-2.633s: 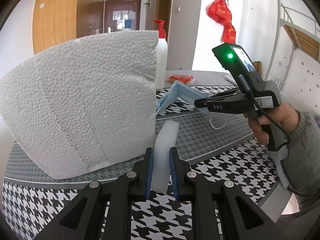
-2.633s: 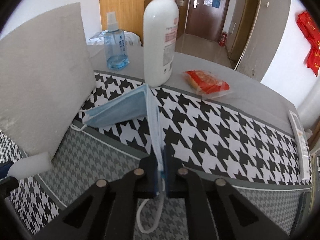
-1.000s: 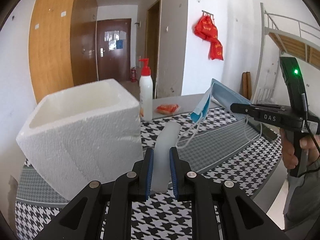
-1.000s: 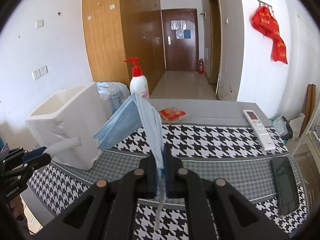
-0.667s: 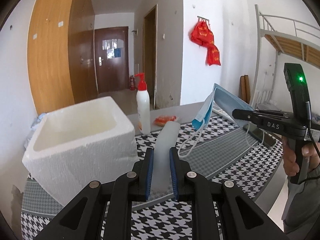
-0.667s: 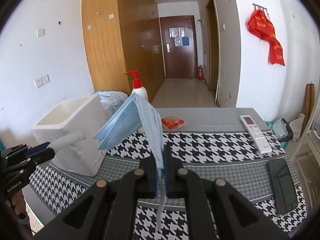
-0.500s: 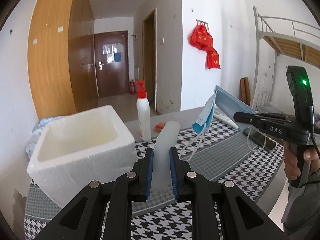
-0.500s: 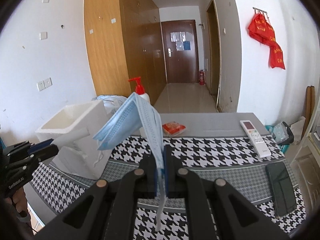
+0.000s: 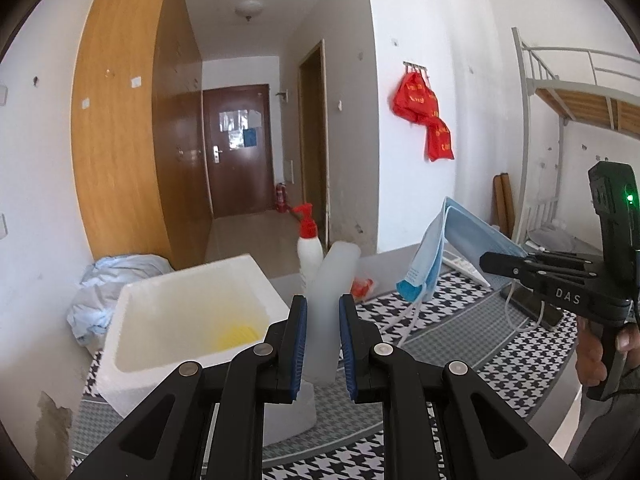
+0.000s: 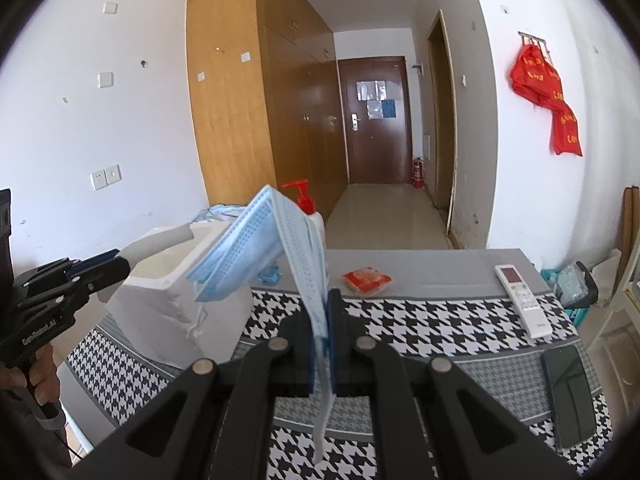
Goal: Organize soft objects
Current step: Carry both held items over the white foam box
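My left gripper (image 9: pixel 323 312) is shut on a white foam strip (image 9: pixel 332 296) and holds it in the air, just right of the open white styrofoam box (image 9: pixel 132 360). The box holds something yellow (image 9: pixel 236 335) at its bottom. My right gripper (image 10: pixel 320 312) is shut on a folded blue face mask (image 10: pixel 276 240), raised above the table; its ear loops hang down. In the left wrist view the right gripper (image 9: pixel 486 259) is at the right with the mask (image 9: pixel 428 256). In the right wrist view the left gripper (image 10: pixel 120 262) is at the left beside the box (image 10: pixel 168 300).
A houndstooth table cloth (image 10: pixel 420 320) covers the table. On it stand a white pump bottle with red top (image 9: pixel 309 240), a red snack packet (image 10: pixel 366 280), a white remote (image 10: pixel 522 300) and a dark phone (image 10: pixel 570 392). Light blue cloth (image 9: pixel 116 280) lies behind the box.
Both grippers have lifted their objects well above the table. The left gripper has come up over the box's right side, so the box's inside now shows.
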